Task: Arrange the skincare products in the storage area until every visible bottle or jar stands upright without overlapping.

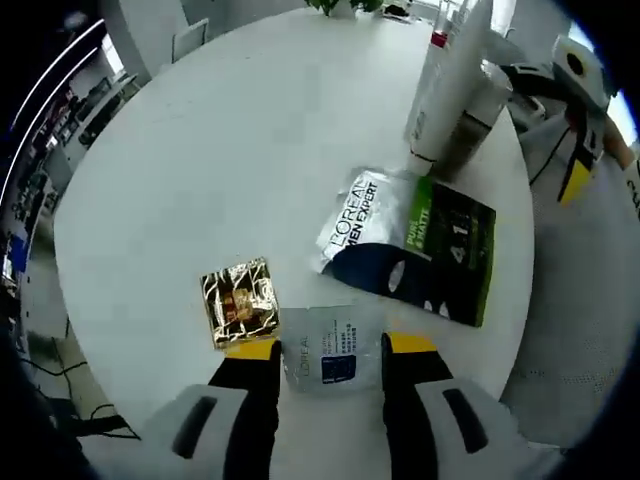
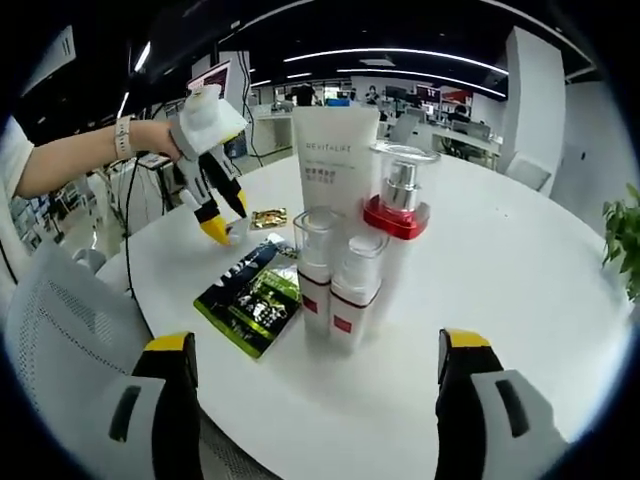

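On the round white table [image 1: 230, 150] lies a small pale L'Oreal sachet [image 1: 330, 362], flat between the spread jaws of my left gripper [image 1: 330, 347], which is open and not holding it. A gold sachet [image 1: 240, 300] lies just left of it, and a green-black L'Oreal Men Expert packet [image 1: 415, 240] lies beyond. My right gripper [image 2: 318, 350] is open, facing an upright cluster: a white Revitalift tube [image 2: 335, 160], a pump bottle with a red collar [image 2: 400, 215] and two small clear-capped bottles [image 2: 315, 270] [image 2: 355, 290]. The packet [image 2: 255, 300] lies beside them.
A person's hand holds the left gripper [image 2: 225, 218] over the table's near-left edge, by the gold sachet [image 2: 268, 217]. A grey mesh chair back [image 2: 70, 330] stands at the left. A potted plant [image 2: 625, 235] is at the right. Office desks fill the background.
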A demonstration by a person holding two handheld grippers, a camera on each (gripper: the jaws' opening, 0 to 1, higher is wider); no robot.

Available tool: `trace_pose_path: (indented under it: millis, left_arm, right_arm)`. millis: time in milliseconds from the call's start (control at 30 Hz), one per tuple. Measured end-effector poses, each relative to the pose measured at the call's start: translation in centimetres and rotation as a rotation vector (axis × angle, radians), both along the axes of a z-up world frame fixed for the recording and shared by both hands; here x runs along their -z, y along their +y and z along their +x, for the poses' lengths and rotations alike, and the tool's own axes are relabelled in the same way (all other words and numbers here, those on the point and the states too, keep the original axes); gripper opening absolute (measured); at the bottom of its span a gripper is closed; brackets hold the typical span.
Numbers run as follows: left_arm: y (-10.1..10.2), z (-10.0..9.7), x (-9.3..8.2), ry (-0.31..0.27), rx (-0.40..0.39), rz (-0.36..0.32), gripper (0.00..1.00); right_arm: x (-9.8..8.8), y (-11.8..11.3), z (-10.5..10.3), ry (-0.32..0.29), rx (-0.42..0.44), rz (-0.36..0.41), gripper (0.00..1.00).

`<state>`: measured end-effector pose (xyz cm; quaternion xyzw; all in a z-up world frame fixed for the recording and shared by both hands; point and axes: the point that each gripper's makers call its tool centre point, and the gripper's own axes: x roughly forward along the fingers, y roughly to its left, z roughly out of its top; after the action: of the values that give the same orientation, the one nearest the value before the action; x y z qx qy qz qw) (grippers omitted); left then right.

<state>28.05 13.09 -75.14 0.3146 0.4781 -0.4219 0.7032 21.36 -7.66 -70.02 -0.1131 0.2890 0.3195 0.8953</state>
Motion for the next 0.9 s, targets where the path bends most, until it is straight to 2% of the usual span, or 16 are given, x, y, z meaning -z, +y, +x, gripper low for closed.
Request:
trace_pose_path:
  millis: [33, 100, 133, 167, 200, 467, 567, 900]
  left_arm:
    - [-0.1, -0.4, 0.0, 0.003, 0.019, 0.004, 0.39]
    - [-0.4, -1.4, 0.3, 0.014, 0.128, 0.001, 0.39]
    - [-0.6, -2.2, 0.3, 0.030, 0.130, 0.020, 0.39]
    - [-0.5, -2.4, 0.4, 0.033, 0.127, 0.035, 0.39]
    - [0.1, -1.9, 0.5, 0.026, 0.157, 0.048, 0.39]
    - [-0.3, -3.4, 0.8, 0.044, 0.245, 0.060, 0.39]
    - [-0.8, -4.4, 0.9, 0.067, 0.301, 0.046, 0.39]
    - [-1.2, -5.3, 1.7, 0.064, 0.382, 0.114, 0.39]
  right_arm:
    - [0.0, -0.1, 0.1, -0.001, 0.005, 0.000, 1.00]
    - [0.0, -0.1, 0.1, 0.001, 0.010, 0.006, 1.00]
    - [-0.1, -0.1, 0.1, 0.000, 0.009, 0.010, 1.00]
    - [-0.1, 0.0, 0.1, -0.001, 0.008, 0.011, 1.00]
    - [-0.1, 0.0, 0.1, -0.002, 0.004, 0.010, 1.00]
    - [-0.2, 0.7, -0.2, -0.002, -0.019, 0.033, 1.00]
    - [-0.2, 0.7, -0.2, -0.004, -0.024, 0.024, 1.00]
    - [-0.4, 0.9, -0.3, -0.012, -0.034, 0.022, 1.00]
